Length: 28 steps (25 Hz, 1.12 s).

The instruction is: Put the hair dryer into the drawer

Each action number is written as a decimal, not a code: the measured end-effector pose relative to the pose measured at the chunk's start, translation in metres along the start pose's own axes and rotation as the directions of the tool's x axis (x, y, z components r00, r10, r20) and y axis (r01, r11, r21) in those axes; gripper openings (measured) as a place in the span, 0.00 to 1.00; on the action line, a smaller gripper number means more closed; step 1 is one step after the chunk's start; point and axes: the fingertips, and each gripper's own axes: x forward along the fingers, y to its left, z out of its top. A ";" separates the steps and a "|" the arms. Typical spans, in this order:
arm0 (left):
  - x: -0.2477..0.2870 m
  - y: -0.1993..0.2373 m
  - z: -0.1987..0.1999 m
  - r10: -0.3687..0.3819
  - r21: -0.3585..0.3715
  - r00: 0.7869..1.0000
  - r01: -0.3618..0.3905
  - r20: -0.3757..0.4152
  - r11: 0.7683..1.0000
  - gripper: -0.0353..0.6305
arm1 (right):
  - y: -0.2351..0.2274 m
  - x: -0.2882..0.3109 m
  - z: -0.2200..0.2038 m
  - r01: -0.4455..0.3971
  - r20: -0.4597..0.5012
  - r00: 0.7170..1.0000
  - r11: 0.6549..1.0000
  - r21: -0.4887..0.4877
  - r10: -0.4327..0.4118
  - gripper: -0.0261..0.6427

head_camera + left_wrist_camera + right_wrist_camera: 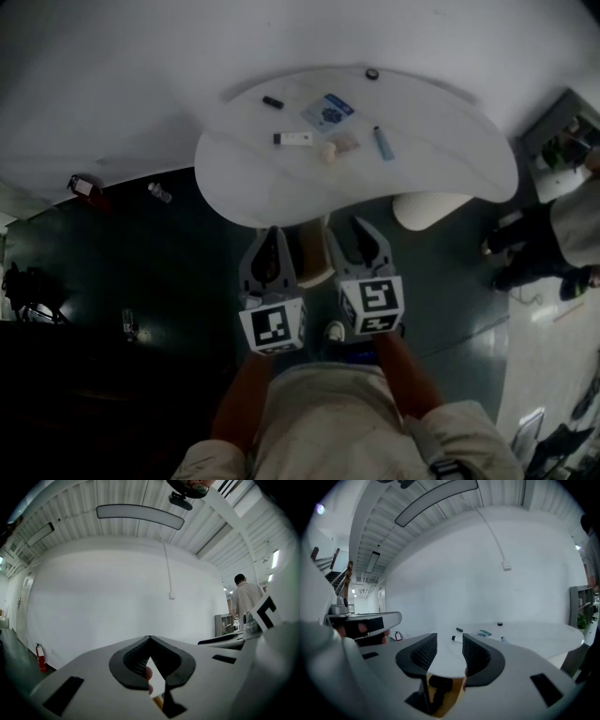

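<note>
I hold both grippers out towards the white table point(450, 141), and neither carries anything: the left gripper point(150, 638) has its jaws pinched together at the tips with nothing in them, and the right gripper point(450, 641) has its jaws partly apart around empty air. Directly beneath the right gripper, seen through the gap at the root of its jaws, is a wood-coloured opening point(456, 691) with a dark shape point(439, 684) lying inside. I take that for the drawer with the hair dryer in it, though the glimpse is too small to be sure. If so, my worry is the closing: the dark shape may sit proud of the lip, or any cord may hang over it, and a push would jam the drawer or pinch it. The table's rim lies just ahead of the right jaws and a little below them, so dipping down carelessly could clip the tips on it and jolt the white tube point(293, 139) further ahead. With the left jaws together I can only shove, so a skewed push seems likely
</note>
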 end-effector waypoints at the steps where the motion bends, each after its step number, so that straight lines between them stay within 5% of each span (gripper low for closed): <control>1: 0.000 -0.004 0.002 -0.008 0.000 1.000 0.008 0.004 1.000 0.06 | -0.003 -0.004 0.005 0.009 0.015 1.000 1.000 -0.002 -0.009 0.28; 7: -0.001 -0.033 0.010 -0.059 0.011 0.998 0.059 0.019 0.998 0.05 | -0.029 -0.040 0.035 0.093 0.132 0.987 0.996 -0.010 -0.091 0.05; 16: -0.006 -0.056 0.027 -0.098 0.016 0.994 0.097 0.046 0.995 0.05 | -0.036 -0.066 0.064 0.113 0.241 0.965 0.993 -0.044 -0.100 0.05; 28: -0.012 -0.078 0.032 -0.148 0.035 0.986 0.146 0.070 0.989 0.05 | -0.054 -0.085 0.061 0.149 0.255 0.958 0.988 -0.041 -0.134 0.05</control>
